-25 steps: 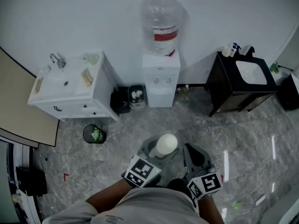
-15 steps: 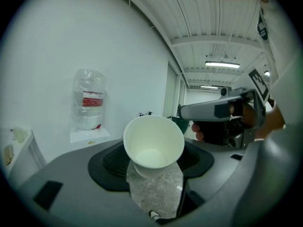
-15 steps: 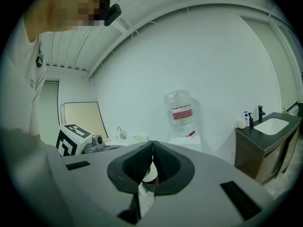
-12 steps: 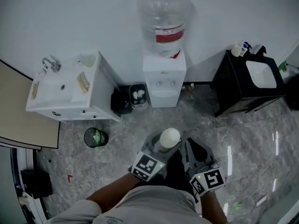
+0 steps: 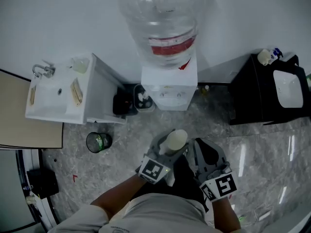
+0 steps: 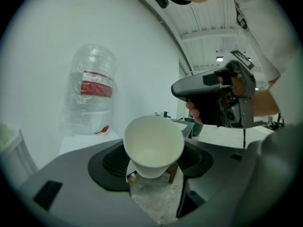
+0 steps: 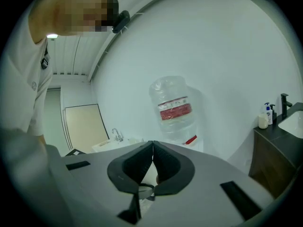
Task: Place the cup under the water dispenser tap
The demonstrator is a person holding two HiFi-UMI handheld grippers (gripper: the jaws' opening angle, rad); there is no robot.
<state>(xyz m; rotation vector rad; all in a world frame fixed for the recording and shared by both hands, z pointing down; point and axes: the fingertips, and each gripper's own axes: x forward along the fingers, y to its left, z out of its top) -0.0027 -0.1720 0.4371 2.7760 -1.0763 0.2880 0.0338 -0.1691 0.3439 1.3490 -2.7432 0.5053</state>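
A white paper cup [image 5: 176, 140] [image 6: 154, 145] stands upright between the jaws of my left gripper [image 5: 170, 147] [image 6: 154, 163], which is shut on its lower part. The cup looks empty. My right gripper [image 5: 204, 154] [image 7: 152, 151] floats beside it on the right, its jaws shut together on nothing. Ahead stands the white water dispenser [image 5: 169, 84] with a clear bottle [image 5: 160, 23] [image 6: 92, 96] [image 7: 174, 109] bearing a red label. Its taps [image 5: 167, 95] face me, a stretch of floor beyond the cup.
A white sink cabinet [image 5: 53, 96] stands left of the dispenser, with black bins [image 5: 125, 103] between them. A round waste basket [image 5: 98, 141] sits on the grey marble floor at the left. A black vanity [image 5: 262, 101] with a white basin stands at the right.
Both grippers have travelled toward the dispenser, which now looms larger and closer in the head view. The cup has stayed in the left gripper.
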